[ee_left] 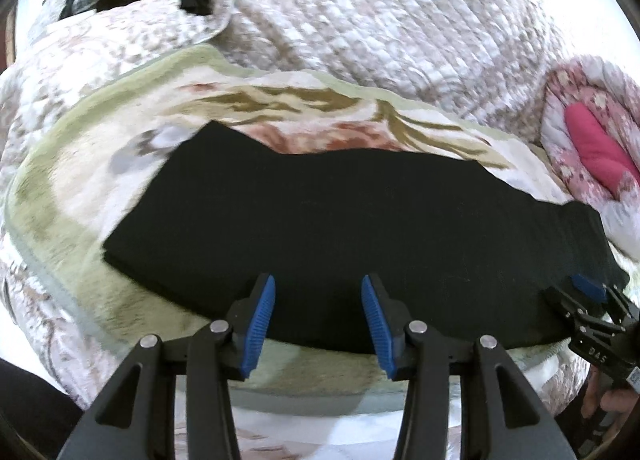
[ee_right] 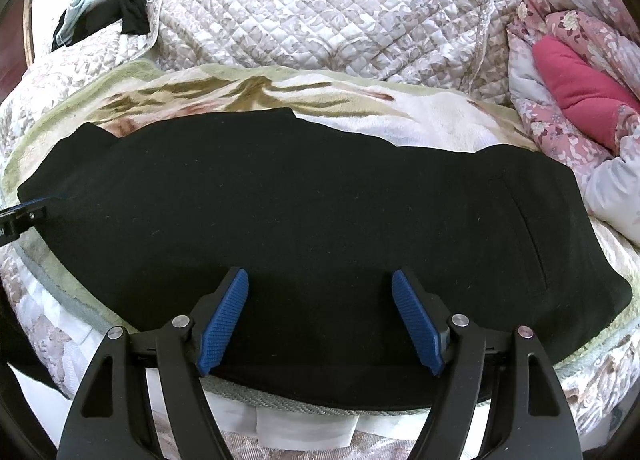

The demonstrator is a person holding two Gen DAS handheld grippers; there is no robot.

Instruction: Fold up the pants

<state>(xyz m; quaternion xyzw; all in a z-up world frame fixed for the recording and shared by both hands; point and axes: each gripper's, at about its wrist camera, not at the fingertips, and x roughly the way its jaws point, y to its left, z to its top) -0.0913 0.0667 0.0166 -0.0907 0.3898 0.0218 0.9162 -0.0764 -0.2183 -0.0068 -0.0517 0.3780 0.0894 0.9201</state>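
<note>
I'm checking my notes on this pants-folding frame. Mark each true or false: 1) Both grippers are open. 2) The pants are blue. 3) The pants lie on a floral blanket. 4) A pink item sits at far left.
1) True: the left gripper and the right gripper are both open.
2) False: the pants are black.
3) True: they lie on the floral blanket.
4) False: the pink item is at the right.

Home bedroom: quilted bedspread (ee_right: 320, 12), fleece blanket (ee_right: 420, 120), bed.
</note>
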